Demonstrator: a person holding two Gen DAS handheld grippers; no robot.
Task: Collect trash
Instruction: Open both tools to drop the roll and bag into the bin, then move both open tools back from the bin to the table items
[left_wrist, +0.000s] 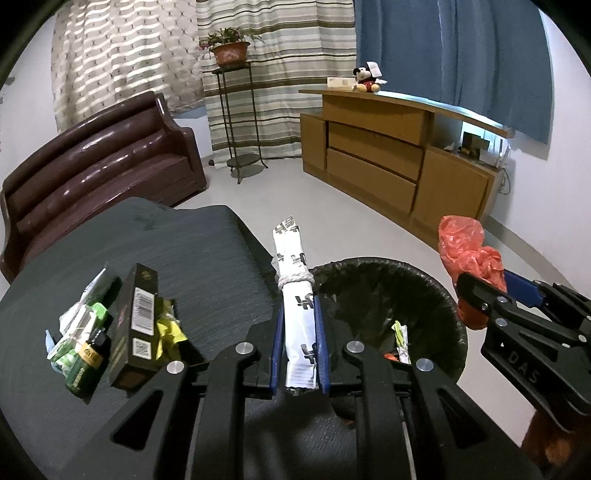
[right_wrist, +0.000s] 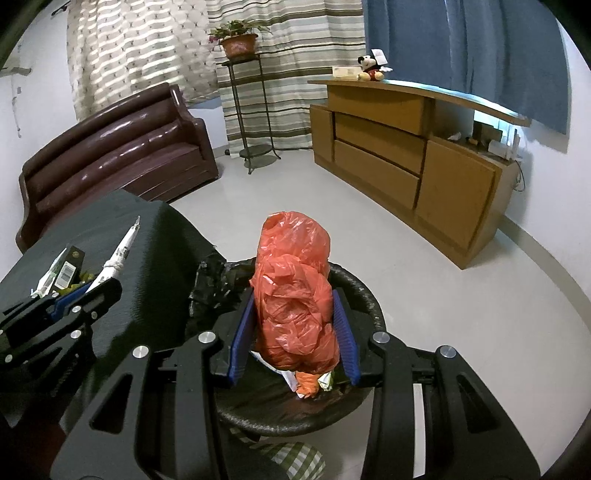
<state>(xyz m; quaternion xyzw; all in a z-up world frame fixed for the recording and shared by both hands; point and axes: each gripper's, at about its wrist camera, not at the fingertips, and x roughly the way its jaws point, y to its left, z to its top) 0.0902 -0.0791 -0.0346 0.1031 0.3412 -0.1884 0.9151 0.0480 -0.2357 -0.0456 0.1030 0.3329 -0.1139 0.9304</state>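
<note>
L hand-held gripper (left_wrist: 300, 328) clamps a white paper packet (left_wrist: 295, 295) tied w/ string, just left of the black-lined bin (left_wrist: 443, 295). R hand-held gripper (right_wrist: 295, 332) grips a crumpled orange plastic bag (right_wrist: 291, 295) directly over the bin. More trash (left_wrist: 122, 325) sits on the dark desk (left_wrist: 184, 258), left of L gripper.

Orange bag (right_wrist: 293, 295) over bin (right_wrist: 373, 295); paper roll (left_wrist: 297, 306) beside.
</note>
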